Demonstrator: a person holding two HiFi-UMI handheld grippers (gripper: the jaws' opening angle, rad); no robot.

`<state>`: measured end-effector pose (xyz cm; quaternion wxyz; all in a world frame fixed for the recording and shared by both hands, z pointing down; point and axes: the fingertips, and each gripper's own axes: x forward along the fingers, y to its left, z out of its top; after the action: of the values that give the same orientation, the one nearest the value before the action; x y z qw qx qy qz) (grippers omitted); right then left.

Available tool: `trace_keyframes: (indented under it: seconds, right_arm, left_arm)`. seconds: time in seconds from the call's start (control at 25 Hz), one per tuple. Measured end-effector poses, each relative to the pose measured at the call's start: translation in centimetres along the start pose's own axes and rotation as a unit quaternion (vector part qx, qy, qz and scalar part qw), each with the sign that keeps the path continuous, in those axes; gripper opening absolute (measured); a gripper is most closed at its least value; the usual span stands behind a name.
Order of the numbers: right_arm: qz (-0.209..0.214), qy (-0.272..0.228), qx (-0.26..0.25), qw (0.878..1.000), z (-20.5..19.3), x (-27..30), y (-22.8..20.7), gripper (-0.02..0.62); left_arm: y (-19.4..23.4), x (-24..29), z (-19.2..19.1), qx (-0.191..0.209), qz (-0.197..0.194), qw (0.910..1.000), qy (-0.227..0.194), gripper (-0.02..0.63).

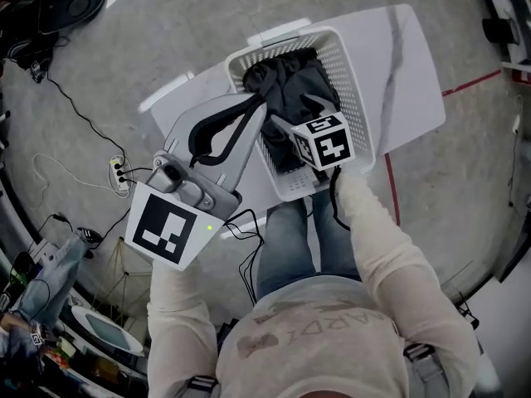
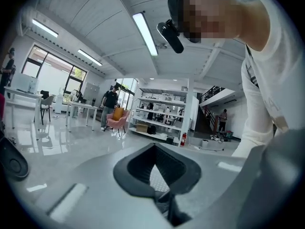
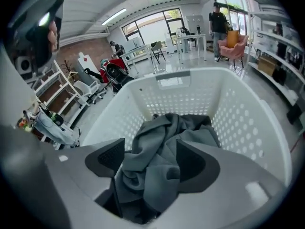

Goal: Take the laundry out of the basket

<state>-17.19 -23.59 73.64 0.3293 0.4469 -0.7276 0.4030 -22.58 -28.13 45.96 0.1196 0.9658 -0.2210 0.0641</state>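
A white perforated laundry basket [image 1: 358, 98] [image 3: 238, 109] stands on a white table [image 1: 406, 56]. A dark grey garment [image 1: 286, 85] [image 3: 162, 161] lies bunched up in it. My right gripper [image 1: 294, 110] [image 3: 152, 151] reaches into the basket from the near side and is shut on a thick fold of the garment, which fills the gap between its jaws. My left gripper [image 1: 259, 102] [image 2: 153, 149] is held above the basket's left rim, tips together, holding nothing. Its view points up and away from the basket.
The table's left part [image 1: 178, 98] is bare beside the basket. On the floor lie a power strip [image 1: 120, 172] with cables at the left and a red tape line [image 1: 390, 189] at the right. My legs stand against the table's near edge.
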Motion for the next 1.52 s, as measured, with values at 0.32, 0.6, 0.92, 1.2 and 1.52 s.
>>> trace_keyframes:
  seconds: [0.32, 0.6, 0.92, 1.2, 1.52]
  right_arm:
    - [-0.024, 0.118, -0.080, 0.990, -5.3, 6.7, -0.7, 0.485]
    - [-0.036, 0.206, -0.142, 0.968, -8.6, 11.4, -2.3, 0.499]
    - [-0.050, 0.231, -0.143, 0.961, -8.9, 12.5, -2.5, 0.388]
    - [-0.021, 0.197, -0.132, 0.971, -8.4, 10.5, -2.1, 0.201]
    - [0.056, 0.059, -0.039, 0.996, -3.4, 2.4, 0.1, 0.187]
  left_arm:
    - [0.1, 0.7, -3.5, -0.006, -0.015, 0.9998, 0.009, 0.000]
    - [0.5, 0.0, -5.3, -0.013, -0.010, 0.9998, 0.012, 0.001]
    - [1.0, -1.1, -6.4, -0.017, 0.001, 0.9998, 0.014, 0.000]
    - [-0.3, -1.5, -5.8, -0.009, 0.011, 0.9998, 0.015, 0.000]
    - [-2.7, -2.2, -3.2, 0.003, 0.038, 0.9992, 0.008, 0.000]
